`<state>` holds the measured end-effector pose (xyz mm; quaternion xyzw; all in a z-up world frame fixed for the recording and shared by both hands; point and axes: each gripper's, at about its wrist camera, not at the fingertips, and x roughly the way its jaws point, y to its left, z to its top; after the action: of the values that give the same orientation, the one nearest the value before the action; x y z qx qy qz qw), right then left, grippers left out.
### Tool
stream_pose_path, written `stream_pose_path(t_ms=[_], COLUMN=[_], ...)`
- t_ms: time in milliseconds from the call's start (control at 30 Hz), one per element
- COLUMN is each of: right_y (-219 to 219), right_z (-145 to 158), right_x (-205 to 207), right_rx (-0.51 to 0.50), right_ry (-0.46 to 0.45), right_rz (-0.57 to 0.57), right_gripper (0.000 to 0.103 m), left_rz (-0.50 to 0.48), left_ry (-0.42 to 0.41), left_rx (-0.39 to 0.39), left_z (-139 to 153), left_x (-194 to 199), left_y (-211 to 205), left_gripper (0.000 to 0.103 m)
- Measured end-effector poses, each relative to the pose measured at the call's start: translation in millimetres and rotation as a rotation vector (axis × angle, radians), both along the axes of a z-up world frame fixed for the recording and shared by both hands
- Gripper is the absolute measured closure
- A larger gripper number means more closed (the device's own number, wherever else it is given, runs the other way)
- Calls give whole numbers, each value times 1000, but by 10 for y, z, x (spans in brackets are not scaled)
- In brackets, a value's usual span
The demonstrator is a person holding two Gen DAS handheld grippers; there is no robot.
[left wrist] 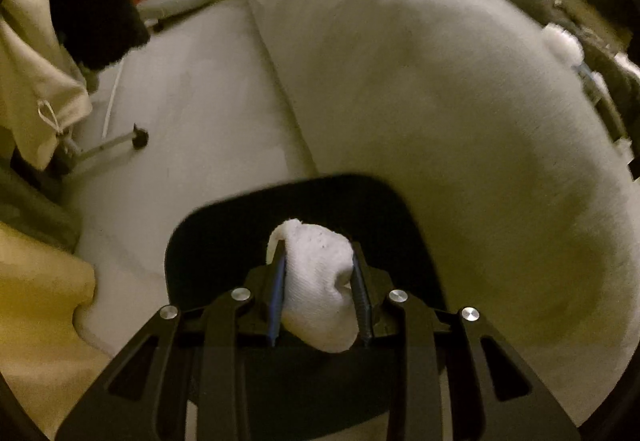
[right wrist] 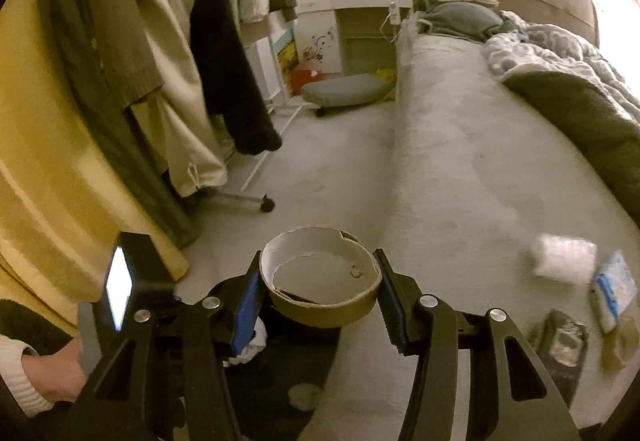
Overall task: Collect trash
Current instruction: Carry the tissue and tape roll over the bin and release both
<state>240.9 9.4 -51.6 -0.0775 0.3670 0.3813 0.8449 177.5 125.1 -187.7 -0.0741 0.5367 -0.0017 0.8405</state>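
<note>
My left gripper (left wrist: 318,281) is shut on a crumpled white tissue wad (left wrist: 316,289) and holds it over a black bin (left wrist: 208,241) on the floor beside the bed. My right gripper (right wrist: 320,281) is shut on an empty cardboard tape ring (right wrist: 320,281), held over the same black bin (right wrist: 276,381), which has white trash inside. On the bed at the right lie a white tissue wad (right wrist: 564,259), a blue-and-white packet (right wrist: 614,287) and a dark wrapper (right wrist: 562,341).
The bed (right wrist: 480,145) with a grey-green blanket (right wrist: 580,109) fills the right. A clothes rack with hanging clothes (right wrist: 172,61) stands at the left, its wheeled foot (right wrist: 266,205) on the floor. A low grey stool (right wrist: 344,91) and a white dresser (right wrist: 352,13) stand behind.
</note>
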Motion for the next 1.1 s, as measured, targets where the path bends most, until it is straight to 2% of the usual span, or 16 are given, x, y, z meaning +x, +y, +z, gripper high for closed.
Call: stream_pose_path(t_ms=[167,333,500,767,1100], right_y=[187,291,415,549,772], right_z=[-55,-125,-253,-534,-867], right_x=[-43,-69,-74,-42,-28], right_rx=[-7,-11,-35,-77,-136], right_ry=[22,45,78,152,202], right_rz=[29,50,67,69,69], right_gripper=[50,50,50,50,50], left_rz=[3,23,16,22,84], left_ry=[85,172,217,172,95], left_rx=[-10,-72,-94,-90,-94], left_z=[-298,-605,-738,-556,-188], left_x=[-89,-203,-292,-359,-499], left_y=[77,176,173,287,620], left_gripper=[71,71,67,43,38])
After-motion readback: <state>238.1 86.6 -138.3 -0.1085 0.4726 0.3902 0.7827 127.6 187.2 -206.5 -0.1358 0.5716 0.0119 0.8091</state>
